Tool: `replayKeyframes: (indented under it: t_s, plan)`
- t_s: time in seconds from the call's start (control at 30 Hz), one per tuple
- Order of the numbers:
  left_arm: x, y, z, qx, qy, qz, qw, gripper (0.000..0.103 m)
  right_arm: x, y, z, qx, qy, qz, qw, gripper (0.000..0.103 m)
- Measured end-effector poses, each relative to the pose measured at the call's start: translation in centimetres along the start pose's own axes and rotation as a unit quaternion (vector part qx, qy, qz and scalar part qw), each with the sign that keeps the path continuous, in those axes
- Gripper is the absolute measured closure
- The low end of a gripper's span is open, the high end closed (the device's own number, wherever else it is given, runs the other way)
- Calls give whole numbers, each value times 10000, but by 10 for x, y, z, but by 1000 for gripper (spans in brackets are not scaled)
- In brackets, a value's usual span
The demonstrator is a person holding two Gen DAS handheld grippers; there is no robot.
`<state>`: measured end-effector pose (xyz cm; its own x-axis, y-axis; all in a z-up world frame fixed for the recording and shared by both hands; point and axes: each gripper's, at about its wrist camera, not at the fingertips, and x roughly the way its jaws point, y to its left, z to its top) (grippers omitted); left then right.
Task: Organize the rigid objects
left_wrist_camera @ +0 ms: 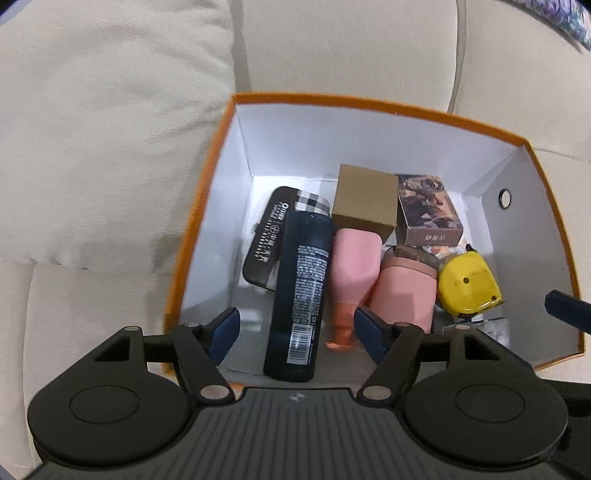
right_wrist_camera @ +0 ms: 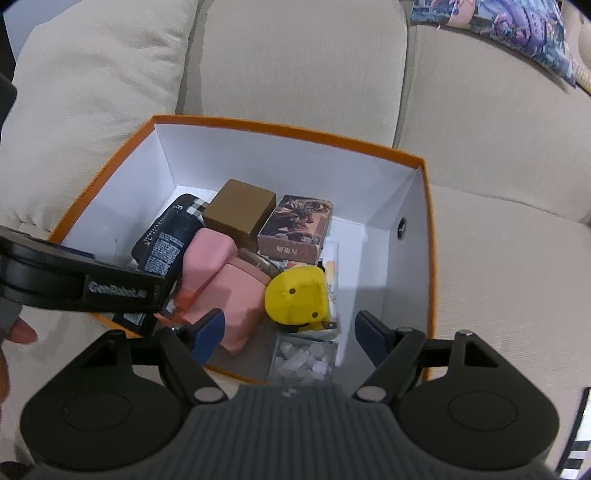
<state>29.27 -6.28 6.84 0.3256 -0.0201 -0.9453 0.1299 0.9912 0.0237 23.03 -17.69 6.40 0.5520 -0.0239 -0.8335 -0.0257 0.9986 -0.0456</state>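
Note:
An orange box with white inner walls sits on a cream sofa. Inside lie a dark blue bottle, a pink bottle, a pink cup, a yellow tape measure, a brown carton, a picture box, a black case and a clear box of pale pieces. My left gripper hangs open above the dark bottle, touching nothing. My right gripper is open above the tape measure and clear box.
Cream sofa cushions surround the box. A patterned purple cloth lies at the back right. The left gripper's body crosses the right wrist view at the left, with part of a hand beside it.

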Motion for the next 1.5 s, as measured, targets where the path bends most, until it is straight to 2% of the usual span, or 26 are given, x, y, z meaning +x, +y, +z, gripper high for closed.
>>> replayKeyframes:
  t_s: [0.43,0.7,0.9,1.2,1.5]
  plan:
    - [-57,21,-25,-72,-28,-173,9998,16,-52,14,-10,60,23,-192,9998,19]
    - [-88,33,-55,-124,-18,-234,9996,16,-74,34,-32,0,339,-346,9988,16]
    - [-105,36,-82,-68,-1,-128,9999,16,-86,46,-46,-45,370,-454,9983,16]
    - [-114,39,-111,-9,-10,127,9999,15,-103,51,-58,-38,386,-465,9982,13]
    - [-115,32,-116,87,-49,105,9999,15,-111,50,-60,-31,322,-511,9982,12]
